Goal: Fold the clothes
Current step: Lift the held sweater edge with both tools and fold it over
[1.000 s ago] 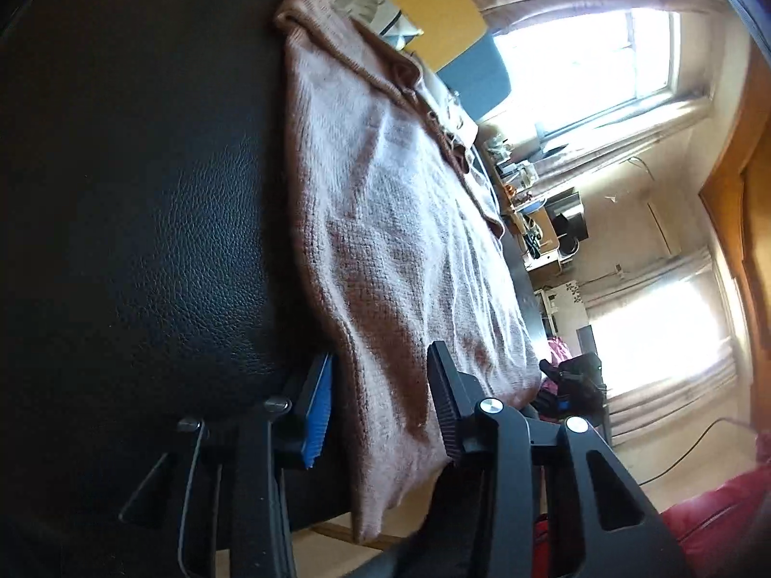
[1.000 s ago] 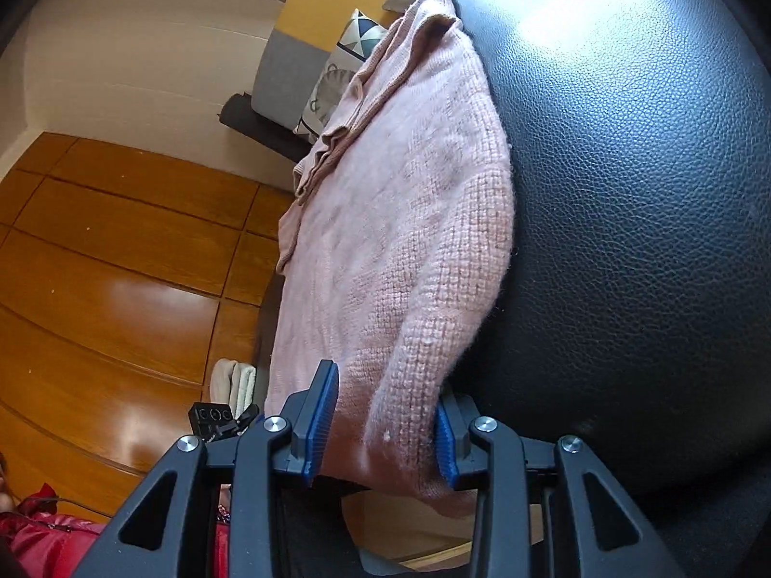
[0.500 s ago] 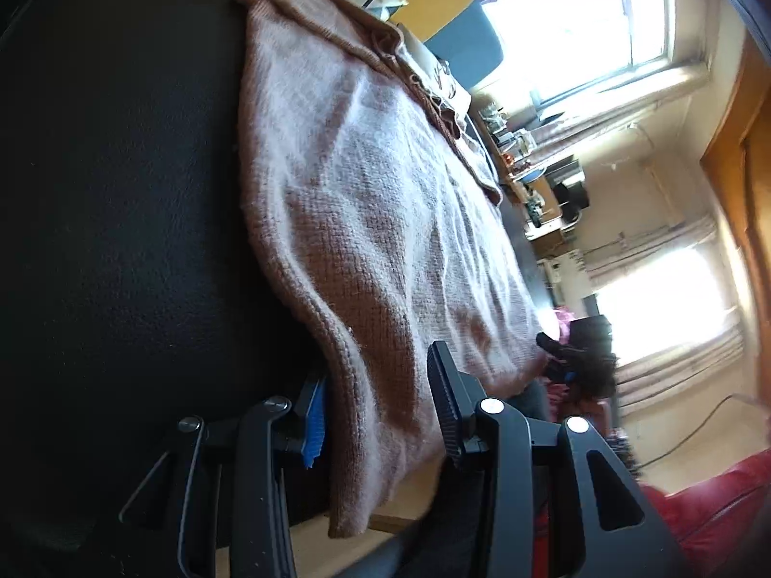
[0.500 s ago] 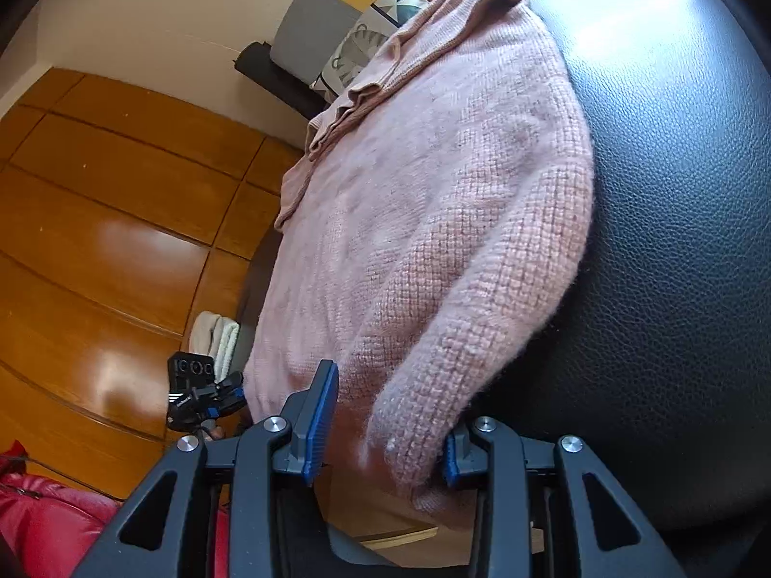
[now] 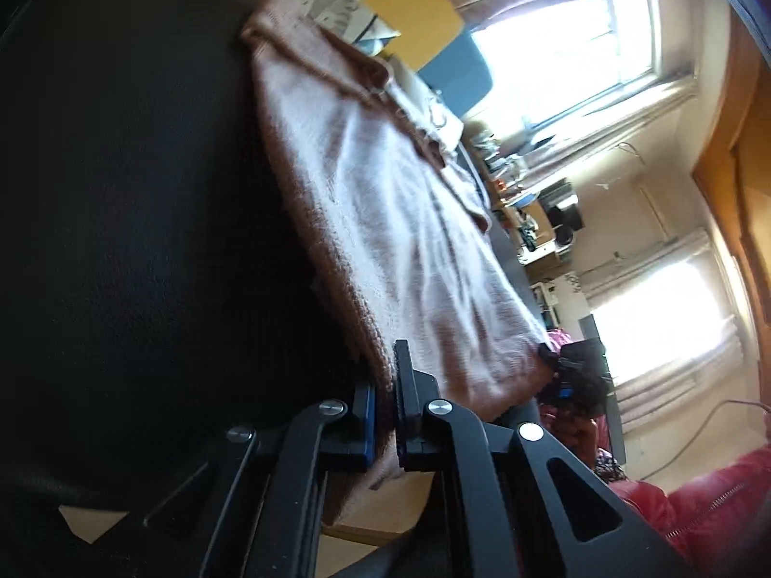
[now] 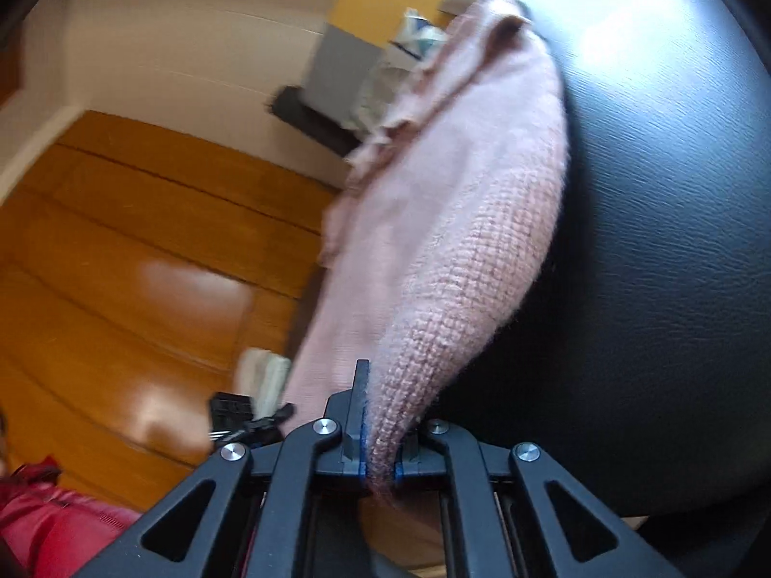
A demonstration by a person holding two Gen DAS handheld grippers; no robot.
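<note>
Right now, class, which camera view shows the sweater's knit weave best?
The right wrist view: the pink sweater fills its middle, lit, with stitches distinct near the right tongs shut on it. The left wrist view shows the sweater blurred and partly shadowed.

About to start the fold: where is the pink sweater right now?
The pink sweater lies spread on the black leather surface, its near edge pinched at both corners by the left gripper and the right gripper.
</note>
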